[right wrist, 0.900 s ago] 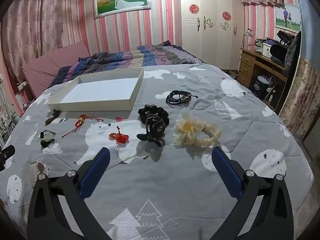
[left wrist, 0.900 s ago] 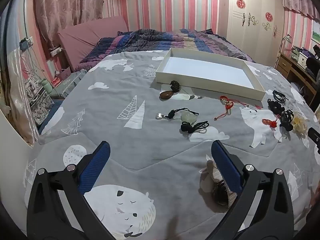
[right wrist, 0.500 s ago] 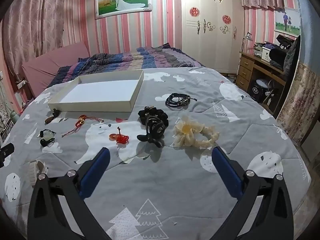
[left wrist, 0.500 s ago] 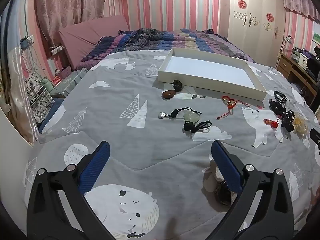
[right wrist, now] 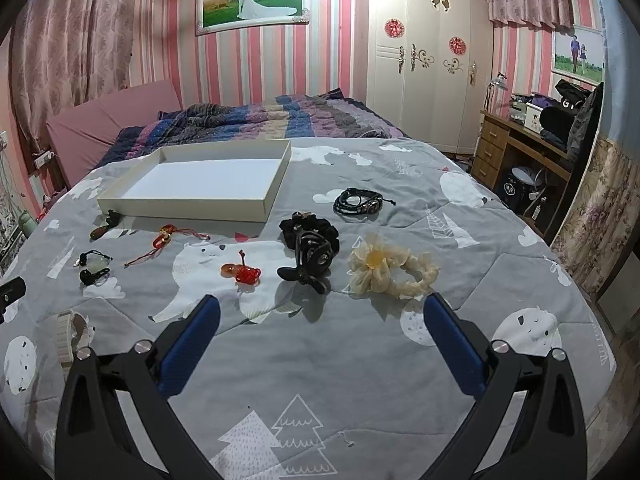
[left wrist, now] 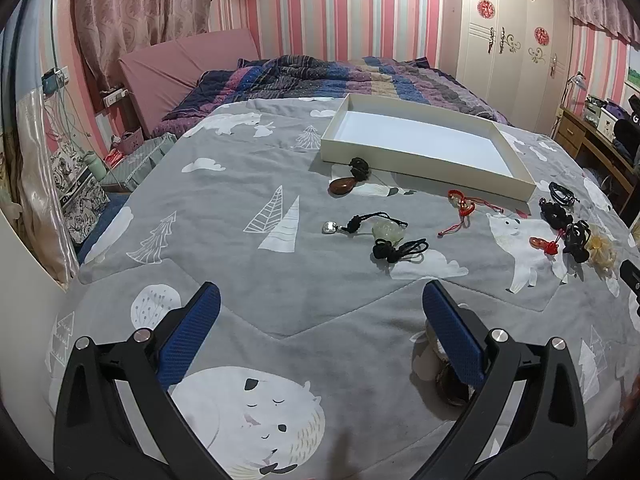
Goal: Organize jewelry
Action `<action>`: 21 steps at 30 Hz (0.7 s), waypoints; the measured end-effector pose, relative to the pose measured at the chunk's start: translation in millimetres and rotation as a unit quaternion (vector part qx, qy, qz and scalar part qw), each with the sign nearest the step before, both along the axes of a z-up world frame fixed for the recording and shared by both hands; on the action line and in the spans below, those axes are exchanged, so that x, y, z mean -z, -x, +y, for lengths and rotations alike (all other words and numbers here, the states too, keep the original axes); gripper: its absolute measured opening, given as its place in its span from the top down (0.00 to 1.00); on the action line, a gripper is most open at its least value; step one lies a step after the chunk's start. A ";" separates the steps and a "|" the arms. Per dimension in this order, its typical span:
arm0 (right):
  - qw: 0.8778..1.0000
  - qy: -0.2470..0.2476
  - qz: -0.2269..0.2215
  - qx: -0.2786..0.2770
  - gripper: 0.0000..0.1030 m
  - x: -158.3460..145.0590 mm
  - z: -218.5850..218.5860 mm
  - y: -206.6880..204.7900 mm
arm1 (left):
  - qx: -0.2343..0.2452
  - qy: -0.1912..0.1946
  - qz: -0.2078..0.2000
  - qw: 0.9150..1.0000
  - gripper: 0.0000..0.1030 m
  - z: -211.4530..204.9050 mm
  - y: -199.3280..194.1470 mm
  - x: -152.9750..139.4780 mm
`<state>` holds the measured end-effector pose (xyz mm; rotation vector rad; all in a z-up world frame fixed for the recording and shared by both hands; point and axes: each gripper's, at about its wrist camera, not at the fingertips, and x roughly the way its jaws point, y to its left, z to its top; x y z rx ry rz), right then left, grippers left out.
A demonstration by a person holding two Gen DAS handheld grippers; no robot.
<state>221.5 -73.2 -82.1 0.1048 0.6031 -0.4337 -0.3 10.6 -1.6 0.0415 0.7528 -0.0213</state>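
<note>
A shallow white tray (left wrist: 424, 164) (right wrist: 180, 203) lies empty on the grey bed cover. In front of it are scattered a brown pendant on black cord (left wrist: 344, 185), a pale green pendant with black cord (left wrist: 386, 232), a red knotted charm (left wrist: 460, 202), an orange-red charm (right wrist: 242, 272), a black hair clip and scrunchie (right wrist: 310, 244), a cream flower scrunchie (right wrist: 384, 270) and a black bracelet (right wrist: 358, 202). My left gripper (left wrist: 320, 312) hovers open near the front edge, a watch (left wrist: 444, 376) half hidden behind its right finger. My right gripper (right wrist: 320, 320) is open, just short of the clip and scrunchie.
A striped quilt and pink headboard lie beyond the tray. A wardrobe stands at the back right, a desk (right wrist: 520, 148) with clutter to the right of the bed. Boxes and a nightstand (left wrist: 80, 196) sit off the bed's left edge.
Both views have shifted slightly back and up, so the jewelry sits a little farther from the fingers. Both grippers stay wide open and nothing has been picked up.
</note>
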 end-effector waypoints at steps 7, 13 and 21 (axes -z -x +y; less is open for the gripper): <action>1.000 0.000 -0.004 -0.001 0.02 1.7 0.0 2.8 | -0.001 0.001 0.000 1.000 0.03 0.1 1.2 0.6; 1.000 0.001 -0.009 0.001 0.02 1.7 -0.2 5.2 | -0.001 0.001 0.001 1.000 0.03 -0.4 1.8 2.1; 1.000 0.002 -0.008 0.004 0.02 2.6 -1.4 5.6 | -0.001 0.002 0.004 1.000 0.03 -1.0 0.3 4.1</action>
